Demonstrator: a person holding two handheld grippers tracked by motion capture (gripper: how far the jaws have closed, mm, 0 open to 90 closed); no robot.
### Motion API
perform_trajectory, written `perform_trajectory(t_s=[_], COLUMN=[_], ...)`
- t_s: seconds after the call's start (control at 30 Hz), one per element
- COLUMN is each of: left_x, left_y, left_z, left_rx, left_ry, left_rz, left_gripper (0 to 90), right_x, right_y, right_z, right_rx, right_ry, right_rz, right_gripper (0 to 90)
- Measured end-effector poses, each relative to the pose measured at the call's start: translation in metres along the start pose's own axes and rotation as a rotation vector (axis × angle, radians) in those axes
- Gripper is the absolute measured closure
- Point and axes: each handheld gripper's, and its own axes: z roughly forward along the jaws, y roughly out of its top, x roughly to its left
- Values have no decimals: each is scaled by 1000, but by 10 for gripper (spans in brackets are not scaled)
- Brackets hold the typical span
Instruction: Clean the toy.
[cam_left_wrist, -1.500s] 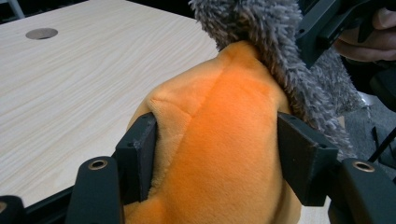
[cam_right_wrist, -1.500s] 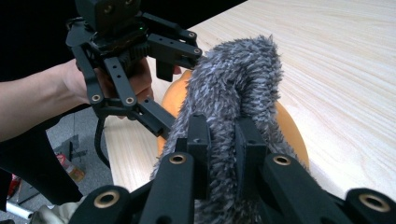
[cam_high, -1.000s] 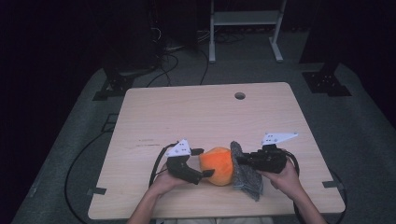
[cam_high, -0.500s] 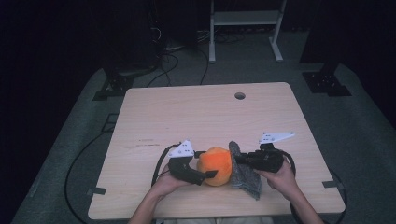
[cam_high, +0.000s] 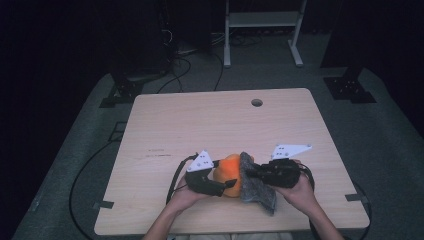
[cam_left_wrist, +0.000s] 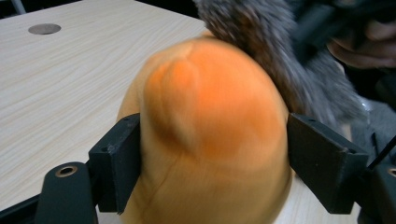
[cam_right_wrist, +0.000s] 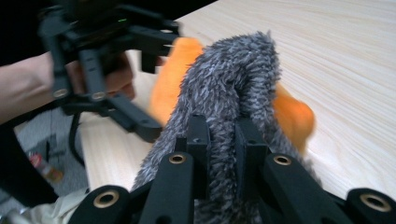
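Orange plush toy (cam_high: 229, 169) near the front edge of the wooden table (cam_high: 200, 125), between the two hands, with grey furry cloth (cam_high: 256, 184) draped against its right side and touching it. Left gripper (cam_high: 226, 183) low beside the toy's left flank, held in the left hand (cam_high: 186, 196); jaws just now closing in on the toy, the orange body bulging between them in the left gripper view (cam_left_wrist: 210, 130), both black pads pressed against its sides. Right gripper (cam_high: 252, 172) held level in the right hand (cam_high: 297, 192), pointing toward the toy; jaws nearly together, pinched on a fold of the grey cloth (cam_right_wrist: 236, 112), fur standing up between and above the pads in the right gripper view. Orange toy (cam_right_wrist: 187, 74) partly hidden behind that fold, peeking out on both sides of it. Left gripper (cam_right_wrist: 144, 128) visible farther off there, at the toy's far side. Round hole (cam_high: 257, 102) toward the far edge of the table, well apart from the work. Grey three-cornered plate atop each gripper.
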Motion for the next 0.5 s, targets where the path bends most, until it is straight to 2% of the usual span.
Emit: perform_trajectory(t_s=[0.03, 0.1, 0.13, 0.2, 0.23, 0.3, 0.33, 0.4, 0.43, 0.47, 0.5], left_x=[-3, -3, -4, -3, -3, -2, -1, -2, -2, -2, -2], left_y=[0, 1, 1, -1, -1, -3, -4, -4, -4, -4, -4], left_z=[2, 4, 5, 3, 3, 1, 0, -1, -1, -1, -1], left_rx=[1, 3, 4, 4, 4, 1, 2, 1, 0, 0, -1], left_ry=[21, 24, 24, 25, 25, 19, 13, 11, 10, 10, 11], left_rz=[18, 21, 26, 30, 30, 22, 26, 28, 27, 27, 24], left_gripper=[253, 295, 295, 332, 342, 345, 345, 344, 342, 338, 328], right_x=[-2, -2, 2, 15, 15, 11, 1, -10, -16, -16, -23], right_y=[-1, -2, -1, 3, 3, 4, 3, -3, -7, -7, -16], right_z=[-1, -2, -1, 0, 0, -1, -5, -8, -9, -9, -9], right_rx=[0, -3, -4, 8, 8, 5, -2, 17, 28, 28, 42], right_ry=[1, -3, -19, -33, -33, -28, -54, -129, -145, -145, -140], right_rz=[14, 20, 5, -66, -66, -54, -30, -26, -7, -7, 23], right_gripper=[783, 786, 786, 786, 786, 786, 785, 785, 786, 786, 788])
